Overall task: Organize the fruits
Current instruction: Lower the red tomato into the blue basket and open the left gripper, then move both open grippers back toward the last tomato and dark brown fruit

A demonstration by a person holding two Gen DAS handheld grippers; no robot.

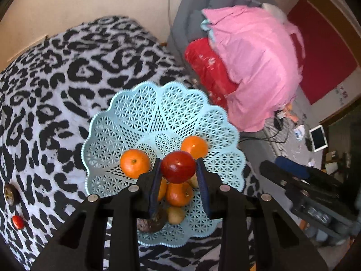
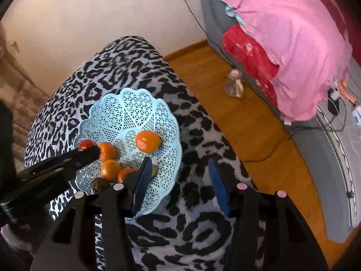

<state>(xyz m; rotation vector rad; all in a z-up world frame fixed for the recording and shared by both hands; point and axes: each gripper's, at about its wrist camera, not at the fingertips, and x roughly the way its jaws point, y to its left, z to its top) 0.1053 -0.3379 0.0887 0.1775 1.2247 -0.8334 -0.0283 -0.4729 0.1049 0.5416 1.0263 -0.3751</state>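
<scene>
Your left gripper (image 1: 178, 169) hides part of the fruit pile beneath it: a dark fruit (image 1: 151, 222) and a pale one (image 1: 175, 214) show only partly. Its blue pads clamp a red apple (image 1: 178, 166) on both sides, held above the blue lattice basket (image 1: 126, 117) (oranges (image 1: 135, 163) lie inside). Your right gripper (image 2: 180, 180) stands wide and holds nothing, beside the basket's rim over the leopard-print cover (image 2: 191, 237). The basket's far half is bare, and two small fruits (image 1: 18, 222) lie apart on the cover
</scene>
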